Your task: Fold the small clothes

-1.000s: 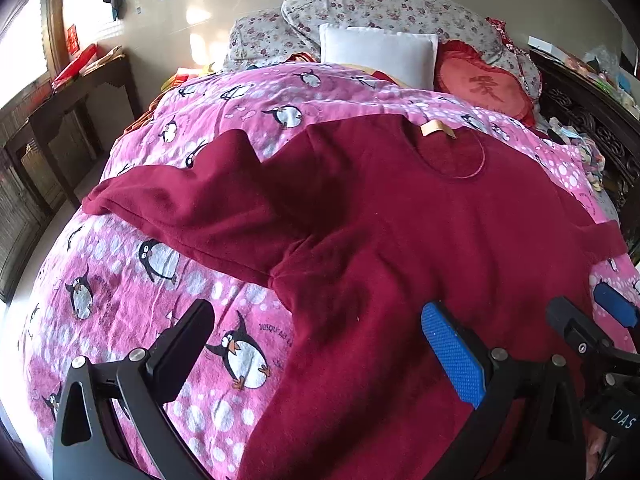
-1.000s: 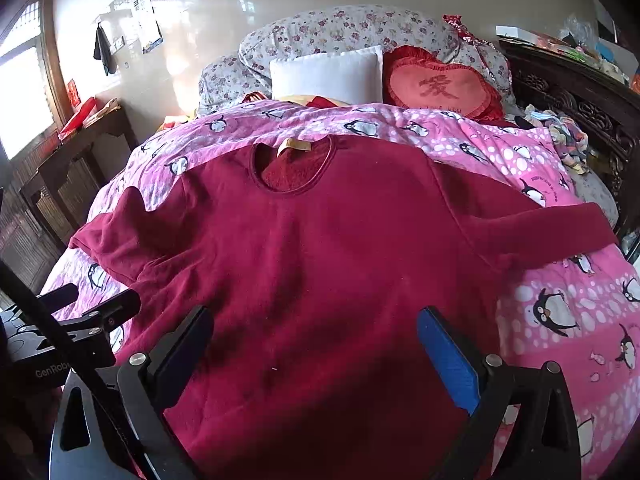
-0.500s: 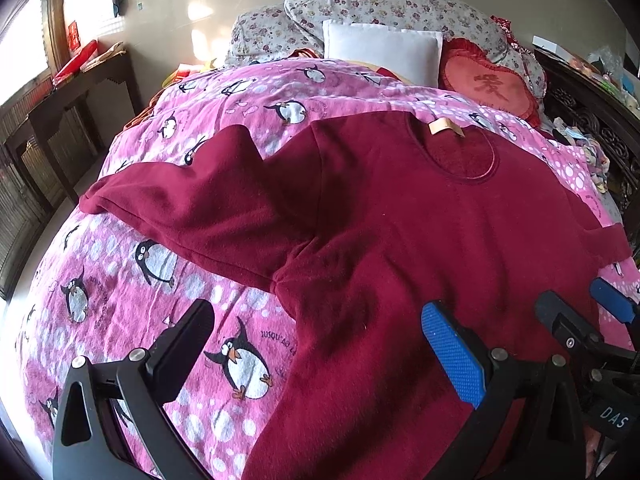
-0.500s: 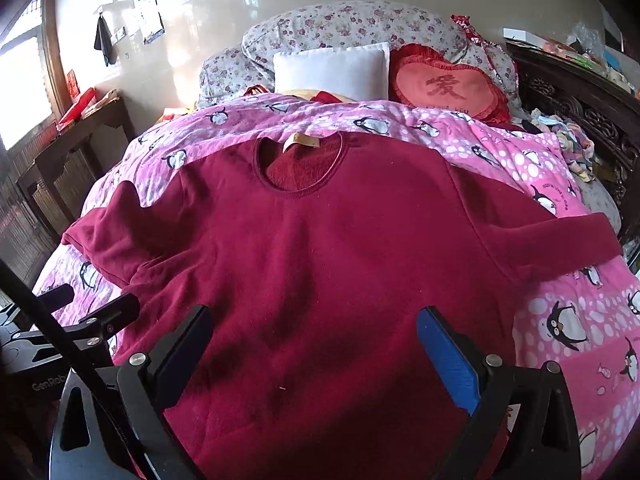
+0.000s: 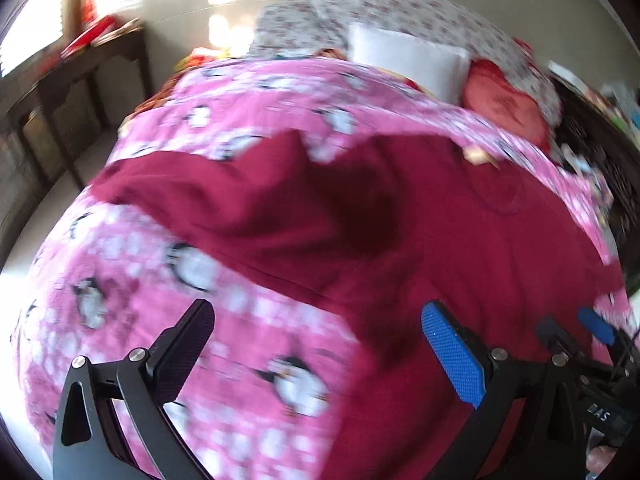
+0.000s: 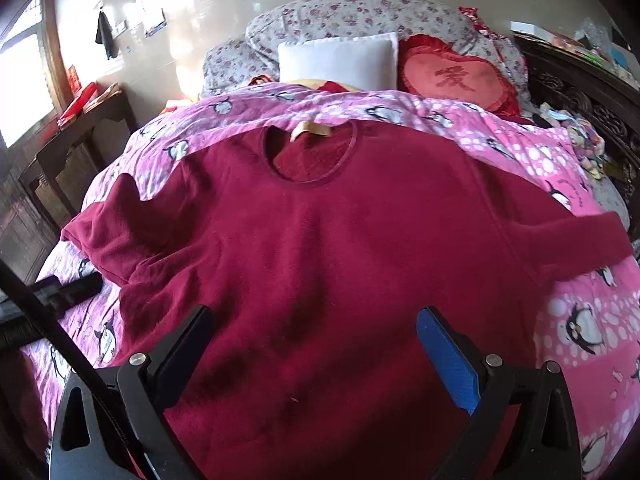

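A dark red long-sleeved sweater (image 6: 340,240) lies flat, front up, on the pink penguin quilt (image 6: 580,320), sleeves spread to both sides. Its neck opening with a tan label (image 6: 310,130) points toward the pillows. In the left wrist view the sweater (image 5: 460,240) is blurred; its left sleeve (image 5: 224,200) stretches out to the left. My left gripper (image 5: 320,344) is open and empty, above the quilt by the sweater's left side. My right gripper (image 6: 316,344) is open and empty above the sweater's lower body. The right gripper also shows in the left wrist view (image 5: 576,332).
A white pillow (image 6: 340,60), a red heart cushion (image 6: 456,76) and floral pillows (image 6: 360,16) lie at the bed's head. A dark wooden table (image 6: 80,128) stands left of the bed. A carved wooden bed frame (image 6: 592,96) with clutter runs along the right.
My left gripper has swung left and nearer the quilt, with more of the left sleeve in view and motion blur. My right gripper has moved slightly closer over the sweater. Both stay open.
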`<state>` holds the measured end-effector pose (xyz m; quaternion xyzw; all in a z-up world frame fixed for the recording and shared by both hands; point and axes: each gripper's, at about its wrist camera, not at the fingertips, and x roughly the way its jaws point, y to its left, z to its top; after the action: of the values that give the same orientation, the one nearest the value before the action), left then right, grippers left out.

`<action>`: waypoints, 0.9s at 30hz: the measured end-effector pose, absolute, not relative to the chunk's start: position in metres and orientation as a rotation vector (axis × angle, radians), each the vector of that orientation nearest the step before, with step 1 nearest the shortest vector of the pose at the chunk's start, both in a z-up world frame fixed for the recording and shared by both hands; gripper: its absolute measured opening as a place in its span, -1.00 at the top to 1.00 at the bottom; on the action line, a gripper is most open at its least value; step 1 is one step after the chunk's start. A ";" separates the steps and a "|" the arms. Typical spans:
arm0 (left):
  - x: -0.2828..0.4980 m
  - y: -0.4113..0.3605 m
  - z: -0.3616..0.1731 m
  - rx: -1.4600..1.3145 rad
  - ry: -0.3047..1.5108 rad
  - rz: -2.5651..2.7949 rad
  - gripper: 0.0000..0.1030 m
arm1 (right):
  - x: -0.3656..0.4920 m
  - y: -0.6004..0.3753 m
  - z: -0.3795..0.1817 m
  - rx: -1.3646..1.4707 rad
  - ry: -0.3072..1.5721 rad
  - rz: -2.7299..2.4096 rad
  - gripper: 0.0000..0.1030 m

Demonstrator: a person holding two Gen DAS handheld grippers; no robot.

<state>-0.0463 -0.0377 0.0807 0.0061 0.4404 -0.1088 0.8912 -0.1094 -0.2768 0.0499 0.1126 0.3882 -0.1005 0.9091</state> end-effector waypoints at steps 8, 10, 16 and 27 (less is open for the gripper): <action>0.014 0.080 0.081 -0.206 0.928 -0.054 -1.00 | -0.055 -0.251 0.050 0.183 0.811 -0.100 -0.64; 0.031 0.105 0.077 -0.291 0.931 -0.041 -1.00 | -0.041 -0.243 0.048 0.167 0.819 -0.082 -0.42; 0.085 0.167 0.049 -0.529 0.972 0.034 -1.00 | -0.009 -0.222 0.041 0.176 0.837 -0.022 -0.42; 0.137 0.162 0.025 -0.566 0.964 0.007 0.11 | 0.036 -0.202 0.016 0.105 0.900 -0.044 -0.37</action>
<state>0.1366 0.1622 0.0252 -0.2684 0.4574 0.0034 0.8478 0.0362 -0.2022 0.0158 0.0508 0.4347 -0.0210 0.8989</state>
